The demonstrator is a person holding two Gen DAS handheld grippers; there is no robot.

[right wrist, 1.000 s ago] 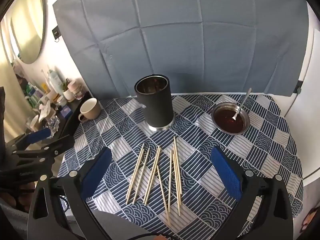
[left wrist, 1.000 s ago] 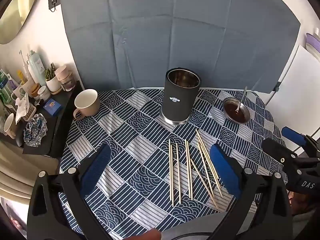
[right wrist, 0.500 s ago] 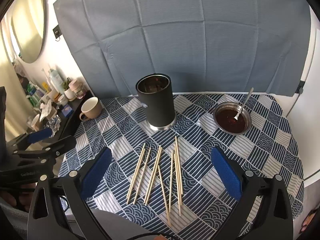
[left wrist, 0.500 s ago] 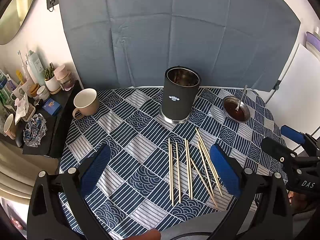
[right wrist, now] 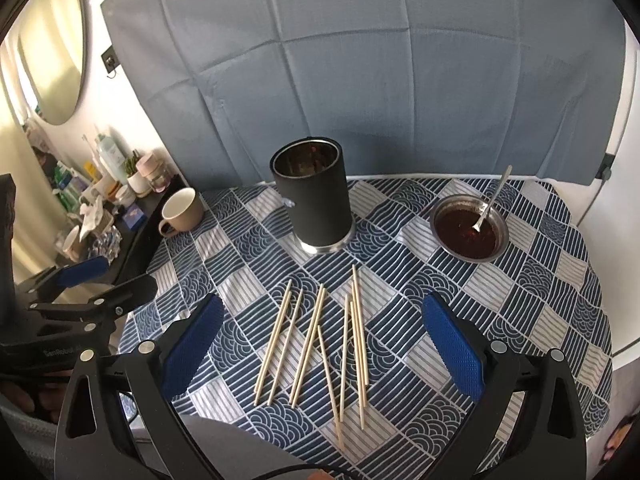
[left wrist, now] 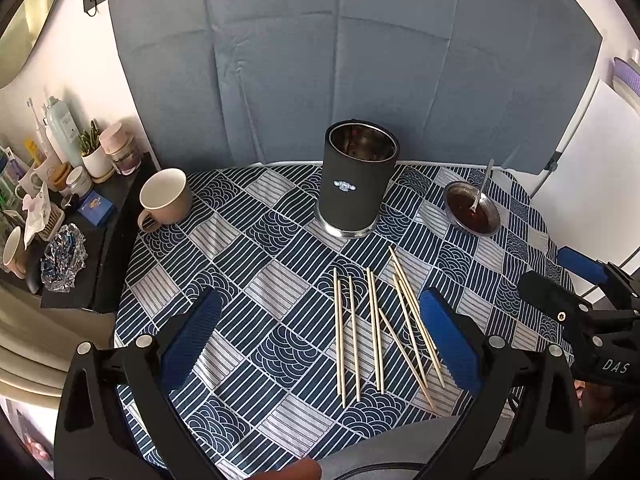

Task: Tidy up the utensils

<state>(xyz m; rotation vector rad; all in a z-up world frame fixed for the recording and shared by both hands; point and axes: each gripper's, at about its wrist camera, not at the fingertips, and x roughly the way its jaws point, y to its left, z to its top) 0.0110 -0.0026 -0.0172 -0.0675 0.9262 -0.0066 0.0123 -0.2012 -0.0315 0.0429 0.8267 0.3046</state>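
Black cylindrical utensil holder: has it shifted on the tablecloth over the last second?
No. The black cylindrical utensil holder sits on the same patterned tablecloth squares, with unchanged spacing from the beige ceramic mug.

My left gripper (left wrist: 320, 330): jaws wide, holding nothing, above the tablecloth (left wrist: 248, 280). Chopsticks (left wrist: 376, 328): loose, flat, near my right pad (left wrist: 450, 344). Holder (left wrist: 358, 180): upright behind them. Mug (left wrist: 166, 198): far left. Sauce bowl (left wrist: 472, 214): spoon (left wrist: 482, 184) in it. My right gripper (left wrist: 560, 280): at right edge.
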